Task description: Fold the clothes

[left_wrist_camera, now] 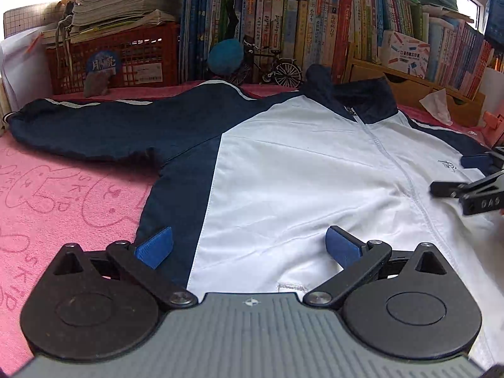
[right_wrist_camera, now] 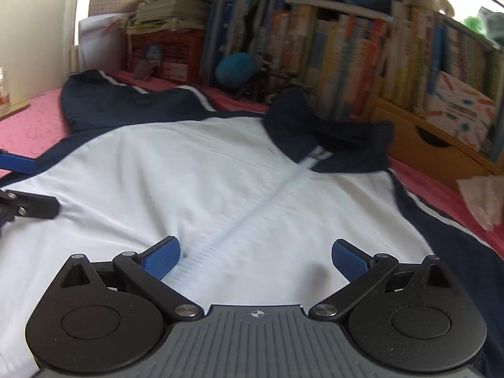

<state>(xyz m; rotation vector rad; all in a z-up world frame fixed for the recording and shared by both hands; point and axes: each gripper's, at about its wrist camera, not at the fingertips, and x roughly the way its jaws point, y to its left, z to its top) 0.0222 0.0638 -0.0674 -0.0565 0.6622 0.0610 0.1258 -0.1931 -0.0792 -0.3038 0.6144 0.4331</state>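
One navy-white zip jacket (left_wrist_camera: pixel 283 163) is being spread flat on pink blanket (left_wrist_camera: pixel 63 189); two grippers, left (left_wrist_camera: pixel 249 247) & right (right_wrist_camera: pixel 255 260), are being held wide open, gripping nothing.

The desk (left_wrist_camera: pixel 63 195) is covered by a pink cloth printed with line-drawn cartoon figures. A navy-and-white zip jacket (left_wrist_camera: pixel 283 170) lies flat on it, front up, with one sleeve extended sideways. Along the rear edge stand a red plastic crate (left_wrist_camera: pixel 126 63), a row of upright books (left_wrist_camera: pixel 299 31), a miniature bicycle (left_wrist_camera: pixel 277 69) and a wooden drawer unit (left_wrist_camera: pixel 419 91).
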